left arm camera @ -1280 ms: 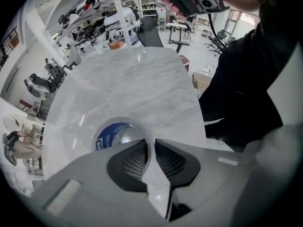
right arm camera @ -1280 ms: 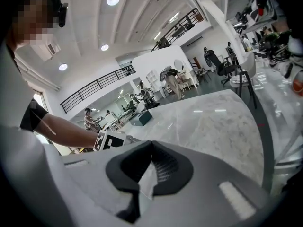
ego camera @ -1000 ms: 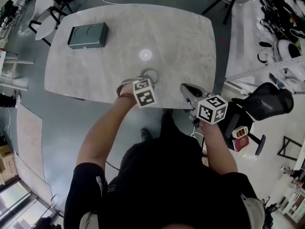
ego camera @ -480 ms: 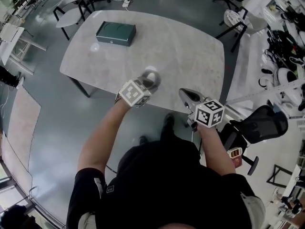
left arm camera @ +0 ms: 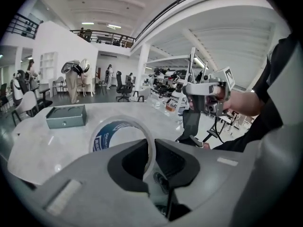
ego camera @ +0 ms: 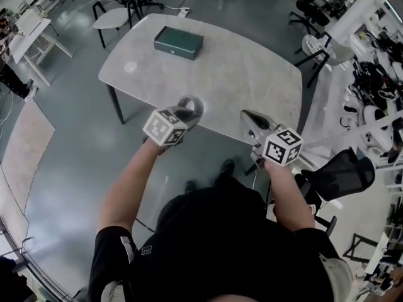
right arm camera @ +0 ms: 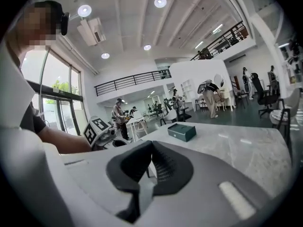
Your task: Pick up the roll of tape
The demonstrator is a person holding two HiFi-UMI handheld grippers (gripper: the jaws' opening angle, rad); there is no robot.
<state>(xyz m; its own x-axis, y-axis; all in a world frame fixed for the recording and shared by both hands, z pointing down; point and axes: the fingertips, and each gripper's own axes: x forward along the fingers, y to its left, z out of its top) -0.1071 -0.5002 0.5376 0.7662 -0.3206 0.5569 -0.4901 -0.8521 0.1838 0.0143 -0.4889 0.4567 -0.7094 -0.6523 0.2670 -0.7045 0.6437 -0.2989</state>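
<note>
The roll of tape is a clear ring with blue print inside. It hangs above the near edge of the grey marble table, clear of the top. My left gripper is shut on the ring's wall; in the left gripper view the tape stands upright with its right side pinched between the dark pads of the left gripper. My right gripper is held beside it to the right, shut with nothing in it. The right gripper view shows the right gripper with its ribbed pads together.
A dark green box lies at the table's far side, also seen as the green box from the left gripper. White chairs stand beyond the table's left corner. A black office chair is at my right.
Both grippers have risen and drawn back from the table. The tape has come up off the tabletop in the left gripper, which has rolled. The right gripper stayed shut.
</note>
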